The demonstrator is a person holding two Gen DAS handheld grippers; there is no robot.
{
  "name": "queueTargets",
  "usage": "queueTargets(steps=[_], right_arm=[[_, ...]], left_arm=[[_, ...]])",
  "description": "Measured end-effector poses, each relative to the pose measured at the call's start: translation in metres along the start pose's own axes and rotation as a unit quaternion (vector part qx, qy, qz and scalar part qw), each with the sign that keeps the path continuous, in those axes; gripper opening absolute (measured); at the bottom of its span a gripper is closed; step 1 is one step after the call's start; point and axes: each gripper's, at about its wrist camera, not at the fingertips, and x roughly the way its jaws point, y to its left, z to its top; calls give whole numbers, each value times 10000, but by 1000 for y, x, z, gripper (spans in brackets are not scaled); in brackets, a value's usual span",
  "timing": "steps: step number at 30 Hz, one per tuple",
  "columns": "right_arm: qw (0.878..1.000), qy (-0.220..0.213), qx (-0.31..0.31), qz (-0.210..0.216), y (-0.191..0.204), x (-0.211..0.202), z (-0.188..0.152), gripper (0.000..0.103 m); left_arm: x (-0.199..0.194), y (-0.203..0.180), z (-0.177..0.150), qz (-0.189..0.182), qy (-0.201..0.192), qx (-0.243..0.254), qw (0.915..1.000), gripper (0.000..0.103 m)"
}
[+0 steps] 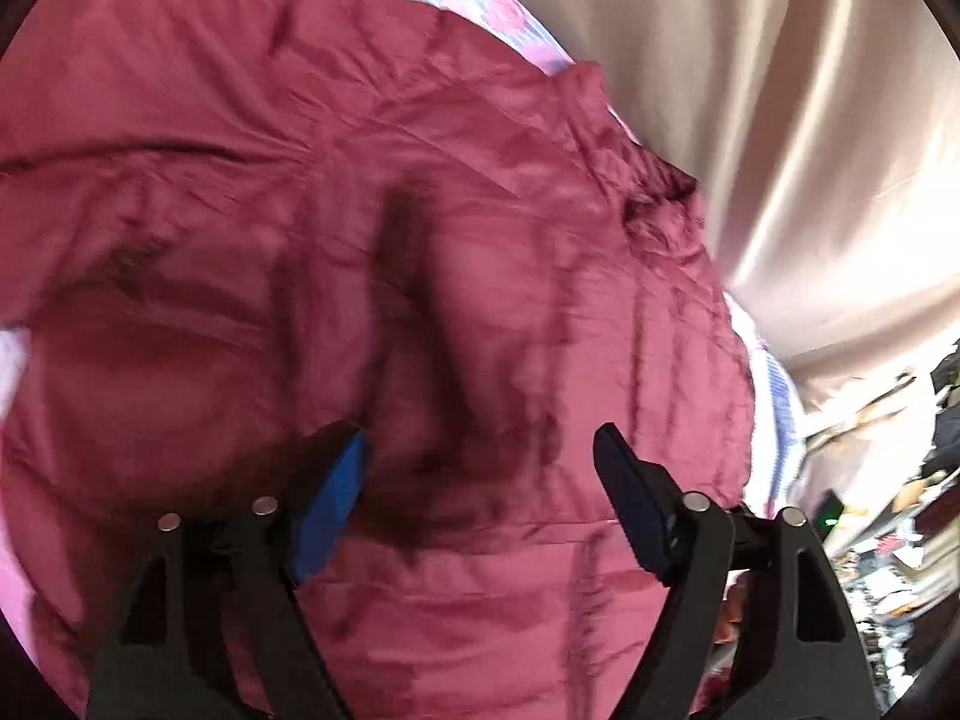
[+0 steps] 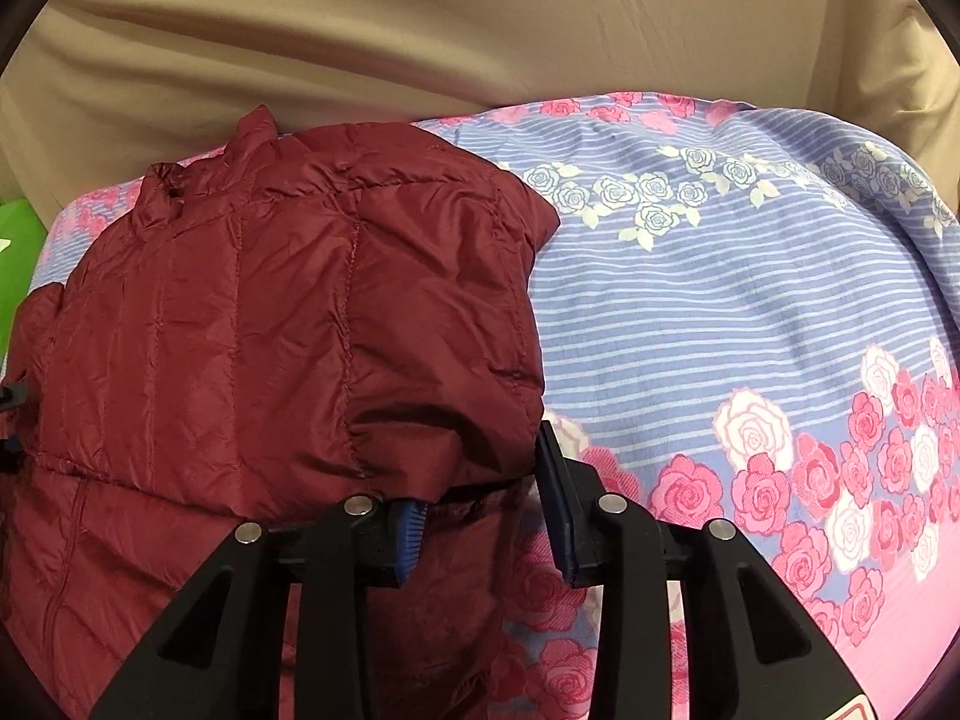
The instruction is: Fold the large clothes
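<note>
A maroon quilted puffer jacket (image 2: 270,312) lies partly folded on a floral bedsheet (image 2: 720,324). In the left wrist view the jacket (image 1: 372,252) fills most of the blurred frame. My left gripper (image 1: 480,450) is open and hovers just above the jacket, with nothing between its fingers. My right gripper (image 2: 480,468) is open at the jacket's right lower edge. A folded flap of the jacket bulges over its left finger (image 2: 408,534). Its right finger (image 2: 558,504) stands over the sheet.
A beige curtain (image 2: 420,42) hangs behind the bed and also shows in the left wrist view (image 1: 780,120). A green object (image 2: 18,252) sits at the far left. Cluttered items (image 1: 888,552) lie beyond the bed's edge at the right.
</note>
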Motion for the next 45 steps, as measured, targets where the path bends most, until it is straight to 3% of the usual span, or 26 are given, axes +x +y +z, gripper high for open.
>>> queueTargets(steps=[3,5,7,9,11,12,14,17,19,22,25,29,33,35,37,42,43,45], right_arm=[[10000,9,-29,-36,2,1,0,35],[10000,-11,-62,-47,3,1,0,36],[10000,1,-73,-27,3,2,-1,37],[10000,17,-60,-26,3,4,0,38],[10000,7,-52,-41,4,4,0,38],[10000,-3,-42,-28,3,4,0,39],[10000,-23,-50,10,3,2,0,43],[9999,-58,-129,-10,5,1,0,44],[9999,3,-122,49,6,5,0,26],[9997,-30,-136,200,12,3,1,5],[9994,-235,-61,245,6,-8,3,1],[9988,214,269,360,-12,12,-2,2],[9998,144,-1,167,-3,-7,2,5],[9993,-108,172,321,-11,-33,4,9],[9982,-335,342,350,-16,-54,7,20],[9960,-230,154,852,10,-53,20,19],[9966,-56,-1,816,20,-37,20,11],[9990,275,-202,297,20,-10,14,5]], left_arm=[[6,-8,0,-122,72,-73,9999,74],[0,-18,-2,-320,-109,36,9994,75],[-1,-29,-3,32,-277,445,9986,75],[20,-33,-2,401,-43,713,9966,71],[36,-34,-2,558,64,748,9956,30],[36,-33,1,552,66,794,9953,15],[24,-31,13,535,-141,768,9955,6],[-2,-29,35,734,-725,835,9912,4],[-7,-21,45,981,-833,813,9883,4],[9,-5,44,1393,-654,854,9844,4],[17,8,37,1412,-681,809,9843,4],[20,10,31,1507,-712,977,9812,4],[21,11,26,1643,-860,1250,9747,4],[20,10,23,1644,-933,1337,9728,6],[19,10,19,1637,-1005,1376,9717,6],[14,12,10,1528,-1028,1338,9738,6],[12,12,10,1519,-1020,1358,9737,6],[10,15,9,1496,-1003,1378,9739,9]])
